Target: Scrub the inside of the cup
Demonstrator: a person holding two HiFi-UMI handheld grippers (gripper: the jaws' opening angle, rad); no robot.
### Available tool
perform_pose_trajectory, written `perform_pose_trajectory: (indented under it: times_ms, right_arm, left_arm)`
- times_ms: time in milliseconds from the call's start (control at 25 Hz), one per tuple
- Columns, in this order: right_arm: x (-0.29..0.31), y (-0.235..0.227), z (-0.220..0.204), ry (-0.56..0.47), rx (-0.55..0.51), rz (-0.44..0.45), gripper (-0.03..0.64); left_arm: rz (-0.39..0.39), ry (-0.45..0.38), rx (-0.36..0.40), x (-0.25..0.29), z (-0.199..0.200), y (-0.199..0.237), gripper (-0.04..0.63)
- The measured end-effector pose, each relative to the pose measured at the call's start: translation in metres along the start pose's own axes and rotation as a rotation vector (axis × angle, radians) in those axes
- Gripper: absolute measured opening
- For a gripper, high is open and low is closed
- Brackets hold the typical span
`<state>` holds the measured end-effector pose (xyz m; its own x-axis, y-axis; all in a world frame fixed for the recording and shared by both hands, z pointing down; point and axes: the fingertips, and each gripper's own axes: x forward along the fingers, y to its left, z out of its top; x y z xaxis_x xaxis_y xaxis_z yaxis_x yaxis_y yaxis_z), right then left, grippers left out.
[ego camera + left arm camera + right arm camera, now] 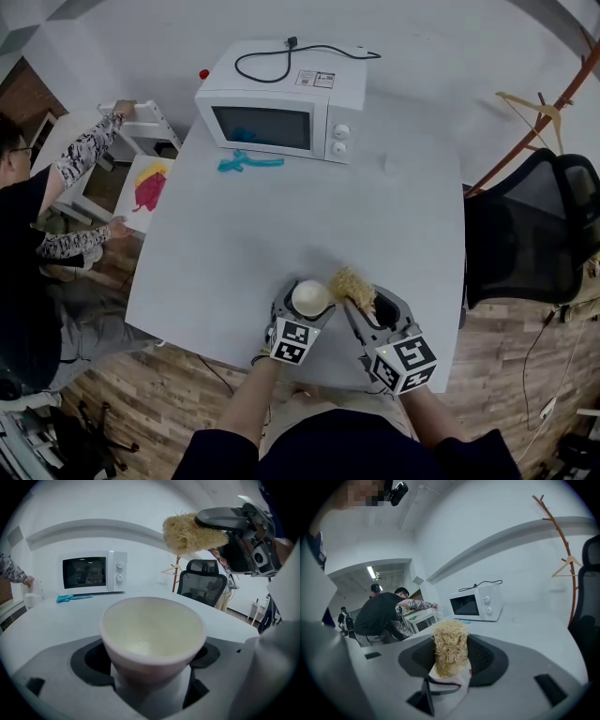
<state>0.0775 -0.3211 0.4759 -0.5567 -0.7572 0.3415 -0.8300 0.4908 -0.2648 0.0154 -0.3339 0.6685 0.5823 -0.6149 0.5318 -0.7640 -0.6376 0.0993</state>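
**A:** Entry one, the cup?

**B:** We list one white cup [152, 630], upright, mouth up, empty inside. It is near the front edge of the white surface [281, 234], between the fingers of the left gripper [307, 307]. Those fingers are spread wide, one on each side of the lower wall, and we see no squeeze on it. We cannot tell whether its base rests on the surface.

**A:** Reason for that position?

**B:** We judge that the open mouth is kept up and close to the other tool so the inside can be reached.

**A:** Entry two?

**B:** One straw-coloured fibrous scrubber [352, 284], clamped between the fingers of the right gripper [452, 660]. Most of it projects past the tips. We judge this lets the free end enter the cup while the fingers stay outside the rim.

**A:** How do the two stand to each other?

**B:** The scrubber is above the rim and to its right, clear of it and not inside. With the left fingers slack, a first push could tip or slide the cup, so we would close them first.

**A:** Anything else?

**B:** One microwave [281, 103] at the far edge, with a teal item [248, 162] in front of it. Both are well apart from the cup.
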Motion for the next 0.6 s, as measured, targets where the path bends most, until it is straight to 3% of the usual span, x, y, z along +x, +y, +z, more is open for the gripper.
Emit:
perform_pose_trajectory:
  times_ms: [600]
  right_arm:
    - [-0.009,0.006,-0.002,-0.017,-0.013,0.007,0.176]
  left_arm:
    - [-0.003,0.017,0.025,-0.008,0.006,-0.005,0.434]
